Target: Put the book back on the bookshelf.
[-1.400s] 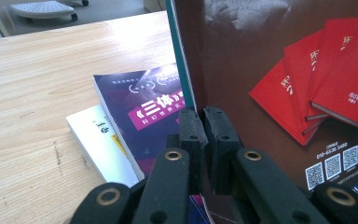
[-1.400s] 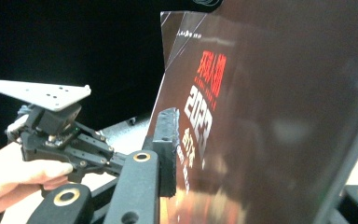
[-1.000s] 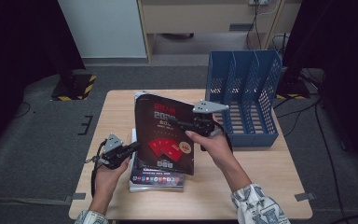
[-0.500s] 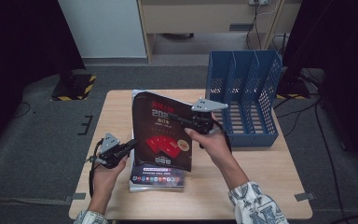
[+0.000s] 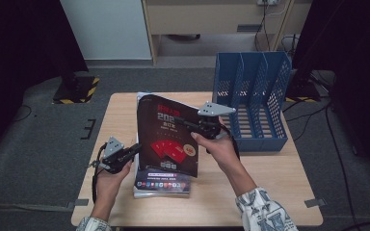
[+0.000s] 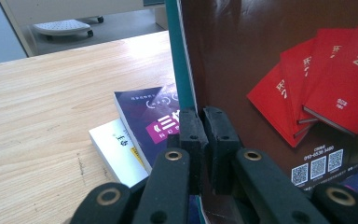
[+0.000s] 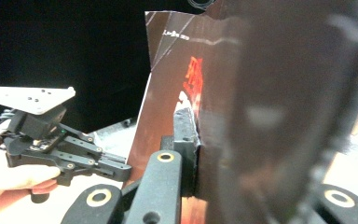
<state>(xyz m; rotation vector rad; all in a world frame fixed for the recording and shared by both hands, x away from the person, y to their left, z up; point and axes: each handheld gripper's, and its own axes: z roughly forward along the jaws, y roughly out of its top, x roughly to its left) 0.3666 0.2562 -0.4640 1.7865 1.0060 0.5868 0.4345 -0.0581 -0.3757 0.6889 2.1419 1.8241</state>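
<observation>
A dark brown book (image 5: 167, 134) with red books printed on its cover stands nearly upright above the middle of the bench (image 5: 270, 192), tilted a little, its lower edge over a small stack of books (image 5: 161, 182) that lies flat toward the near edge. The left gripper (image 5: 136, 148) comes in from the left side of the bench and has its jaws clamped on the standing book's left edge, low down; in the left gripper view the two black pads (image 6: 192, 128) sit pressed together with the cover's edge pinched between them, beside the book's green spine. The right gripper (image 5: 179, 120), its grey plate on top, reaches in from the right and grips the same book higher up near its right edge; its jaws have just been closing, and in the right gripper view one pad (image 7: 185, 128) lies flat against the glossy cover with the book between the jaws. A purple book (image 6: 156, 122) tops the flat stack, with a white one (image 6: 116, 149) under it. A blue file rack (image 5: 253, 103) stands at the far right corner of the bench, well apart from the held book.
</observation>
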